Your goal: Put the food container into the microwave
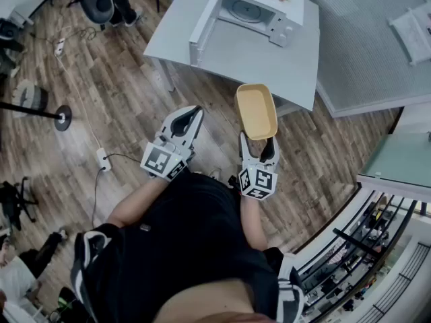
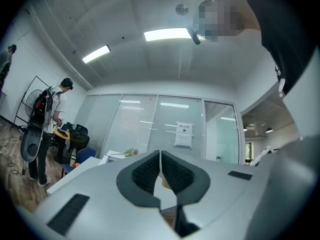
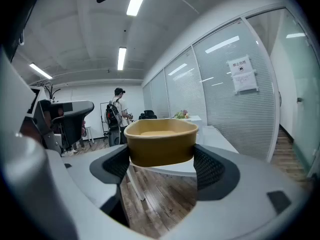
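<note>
The right tongs [image 1: 259, 142] grasp the yellow food container [image 1: 256, 110] in the air, the left tongs [image 1: 189, 118] are clenched on nothing, and I judge that only the pick-up is done, because the open microwave [image 1: 259, 12] waits at 12 o'clock on the table [image 1: 269, 62].

The food container [image 3: 160, 144] looks like matt paperboard, the floor [image 1: 114, 106] wood-grain planks, the table [image 1: 262, 56] smooth and matt.

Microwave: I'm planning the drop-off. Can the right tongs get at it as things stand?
Probably yes: the microwave has its door open, and nothing stands between it and the right tongs, shut on the food container.
</note>
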Tool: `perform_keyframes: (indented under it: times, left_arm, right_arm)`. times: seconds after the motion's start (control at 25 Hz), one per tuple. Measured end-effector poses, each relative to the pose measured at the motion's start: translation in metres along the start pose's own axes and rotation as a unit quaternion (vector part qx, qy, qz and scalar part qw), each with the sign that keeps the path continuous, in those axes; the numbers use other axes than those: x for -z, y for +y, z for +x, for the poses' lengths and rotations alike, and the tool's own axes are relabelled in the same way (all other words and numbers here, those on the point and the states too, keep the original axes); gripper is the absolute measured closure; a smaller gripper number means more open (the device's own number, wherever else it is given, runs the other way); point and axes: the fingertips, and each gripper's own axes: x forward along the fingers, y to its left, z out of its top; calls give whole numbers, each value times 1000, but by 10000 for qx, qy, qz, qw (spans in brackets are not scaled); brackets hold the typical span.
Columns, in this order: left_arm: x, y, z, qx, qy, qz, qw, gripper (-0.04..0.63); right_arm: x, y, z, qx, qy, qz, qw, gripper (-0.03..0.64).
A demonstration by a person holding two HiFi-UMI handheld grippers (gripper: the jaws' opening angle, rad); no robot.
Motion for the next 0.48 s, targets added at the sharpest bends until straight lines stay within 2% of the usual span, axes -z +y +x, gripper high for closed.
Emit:
perform_keyframes:
  times: [0.48]
  left_arm:
    - [-6, 19, -5, 106, -32, -46, 9999, 563]
  right_arm:
    - [-2, 11, 6, 188, -20, 51, 9998, 201]
